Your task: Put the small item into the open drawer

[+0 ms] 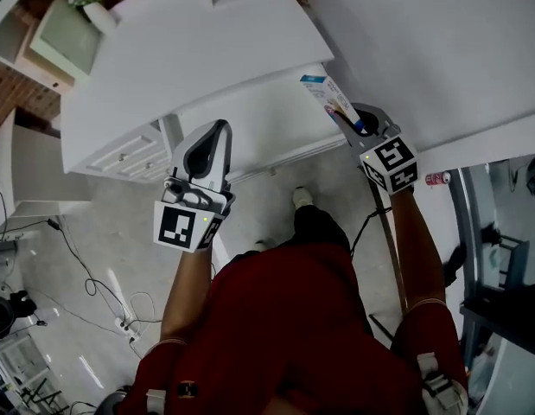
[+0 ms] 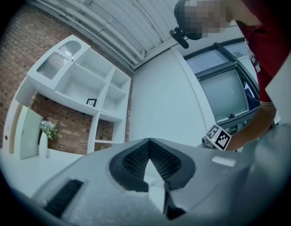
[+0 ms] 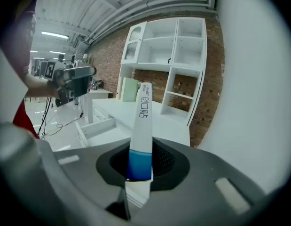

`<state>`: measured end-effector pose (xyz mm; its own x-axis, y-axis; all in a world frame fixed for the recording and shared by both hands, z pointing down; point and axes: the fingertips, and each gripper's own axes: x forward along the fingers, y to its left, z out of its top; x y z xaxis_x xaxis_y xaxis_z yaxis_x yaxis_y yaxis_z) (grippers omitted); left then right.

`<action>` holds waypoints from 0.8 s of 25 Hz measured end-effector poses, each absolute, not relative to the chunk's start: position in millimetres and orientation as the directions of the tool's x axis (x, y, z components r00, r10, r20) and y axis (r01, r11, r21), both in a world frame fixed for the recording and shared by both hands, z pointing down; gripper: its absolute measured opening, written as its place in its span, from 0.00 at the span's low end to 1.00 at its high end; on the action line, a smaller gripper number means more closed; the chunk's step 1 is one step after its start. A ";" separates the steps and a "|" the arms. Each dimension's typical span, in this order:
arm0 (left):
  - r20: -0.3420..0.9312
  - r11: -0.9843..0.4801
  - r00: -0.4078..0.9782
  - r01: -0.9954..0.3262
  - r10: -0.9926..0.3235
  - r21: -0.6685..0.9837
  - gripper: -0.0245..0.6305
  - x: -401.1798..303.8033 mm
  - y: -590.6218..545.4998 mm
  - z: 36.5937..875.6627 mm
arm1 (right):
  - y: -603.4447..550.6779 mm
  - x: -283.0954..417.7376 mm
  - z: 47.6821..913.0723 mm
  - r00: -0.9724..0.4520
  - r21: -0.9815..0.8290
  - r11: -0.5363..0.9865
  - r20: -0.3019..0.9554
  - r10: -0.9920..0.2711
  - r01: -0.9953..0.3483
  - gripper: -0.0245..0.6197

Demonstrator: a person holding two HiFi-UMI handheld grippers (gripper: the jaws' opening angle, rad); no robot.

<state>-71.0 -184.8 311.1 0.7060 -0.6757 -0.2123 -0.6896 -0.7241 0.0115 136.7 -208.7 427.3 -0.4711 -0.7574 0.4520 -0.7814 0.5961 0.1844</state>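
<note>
White-blue box (image 3: 143, 121) pinched by its end in your right gripper (image 3: 139, 166), short of open drawer (image 3: 95, 127). End grip shallow: swing fast and box may pivot, drop. Your left gripper (image 2: 147, 147) jaws pressed together, empty.

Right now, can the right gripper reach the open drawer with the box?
Probably yes: the right gripper, shut on the blue-and-white box, has the open drawer ahead with nothing between them.
</note>
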 end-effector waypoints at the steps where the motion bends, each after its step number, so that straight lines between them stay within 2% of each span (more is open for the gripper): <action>1: -0.203 -0.715 0.698 -0.699 -0.686 0.013 0.04 -62.7 -194.1 313.5 | -220.2 143.3 434.9 -0.479 0.188 0.615 0.470 -0.741 -0.766 0.14; 8: -0.139 -0.627 0.619 -0.779 -0.773 0.018 0.04 -12.7 -251.8 329.2 | -284.7 177.3 496.7 -0.551 0.163 0.757 0.592 -0.588 -0.633 0.14; 13: -0.103 -0.542 0.539 -0.840 -0.836 0.003 0.04 9.2 -274.6 337.3 | -310.6 177.4 548.8 -0.600 0.116 0.849 0.659 -0.454 -0.515 0.14; 20: -0.062 -0.496 0.495 -0.869 -0.867 -0.012 0.04 12.9 -284.4 348.4 | -332.8 170.8 603.4 -0.554 0.097 0.887 0.748 -0.364 -0.452 0.14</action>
